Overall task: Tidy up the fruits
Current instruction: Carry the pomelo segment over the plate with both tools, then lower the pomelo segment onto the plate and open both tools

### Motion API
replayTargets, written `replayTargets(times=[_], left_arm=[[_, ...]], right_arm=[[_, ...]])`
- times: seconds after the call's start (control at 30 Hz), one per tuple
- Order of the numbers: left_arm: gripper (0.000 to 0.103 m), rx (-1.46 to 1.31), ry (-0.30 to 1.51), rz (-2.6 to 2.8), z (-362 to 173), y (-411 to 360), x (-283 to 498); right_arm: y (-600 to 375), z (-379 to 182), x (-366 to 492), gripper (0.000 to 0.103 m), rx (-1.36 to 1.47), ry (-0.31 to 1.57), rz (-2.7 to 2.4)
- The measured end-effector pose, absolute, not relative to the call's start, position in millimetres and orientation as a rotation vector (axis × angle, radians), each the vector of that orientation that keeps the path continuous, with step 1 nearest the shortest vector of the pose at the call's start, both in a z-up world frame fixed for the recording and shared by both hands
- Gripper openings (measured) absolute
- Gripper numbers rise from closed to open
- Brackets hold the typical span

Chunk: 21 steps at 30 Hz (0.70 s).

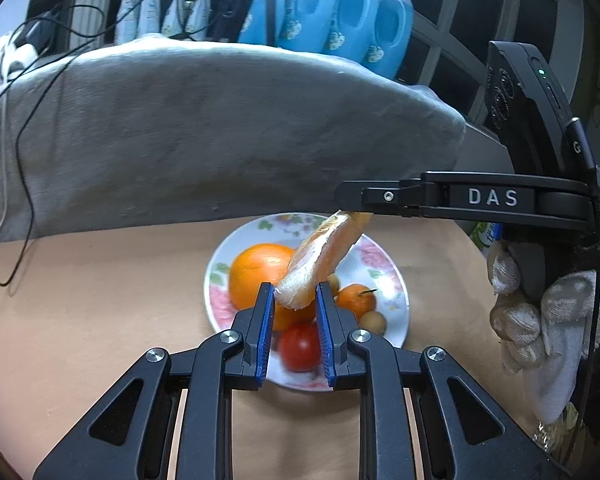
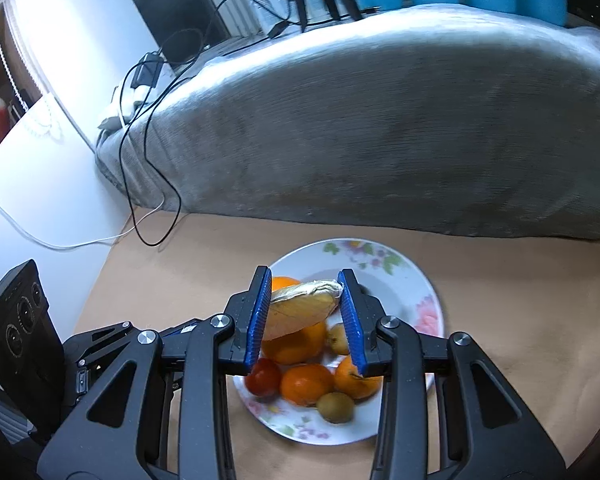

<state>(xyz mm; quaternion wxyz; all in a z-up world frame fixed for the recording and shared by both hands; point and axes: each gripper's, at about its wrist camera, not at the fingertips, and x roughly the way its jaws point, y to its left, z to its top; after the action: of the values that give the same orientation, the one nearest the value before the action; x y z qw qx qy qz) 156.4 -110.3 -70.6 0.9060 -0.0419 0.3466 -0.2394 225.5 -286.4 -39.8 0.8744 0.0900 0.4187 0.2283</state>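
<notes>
A plastic-wrapped fruit wedge [image 1: 320, 256] hangs above a flowered white plate [image 1: 384, 260]. My right gripper [image 1: 352, 206] comes in from the right and is shut on the wedge's far end. My left gripper [image 1: 295, 290] has its blue pads on both sides of the wedge's near end, about touching it. In the right wrist view the wedge [image 2: 300, 308] sits between the right gripper [image 2: 304, 280] pads, above the plate [image 2: 404, 280]. The plate holds a large orange [image 1: 258, 276], a red tomato [image 1: 300, 346], a small tangerine [image 1: 356, 300] and small brown fruits [image 1: 373, 322].
The plate stands on a tan table [image 1: 100, 300]. A grey cloth-covered mound [image 1: 220, 128] lies behind it, with black and white cables [image 2: 148, 160] draped over its left end. Blue detergent bottles [image 1: 340, 8] stand on a shelf at the back.
</notes>
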Motion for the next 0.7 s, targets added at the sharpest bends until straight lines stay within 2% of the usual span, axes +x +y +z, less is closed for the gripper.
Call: replayTargets(times=[0.37,0.7], left_arm=[[0.019,-0.053,0.741,-0.542,-75.0,-138.9,159.7],[0.019,-0.054,0.717,-0.503,-69.5,-132.7,164.7]], right_arm=[[-315.2,-52.2,231.1,0.036,0.216,0.892,0.42],[-324.2,-61.6,240.6,0.037,0.237,0.884,0.384]])
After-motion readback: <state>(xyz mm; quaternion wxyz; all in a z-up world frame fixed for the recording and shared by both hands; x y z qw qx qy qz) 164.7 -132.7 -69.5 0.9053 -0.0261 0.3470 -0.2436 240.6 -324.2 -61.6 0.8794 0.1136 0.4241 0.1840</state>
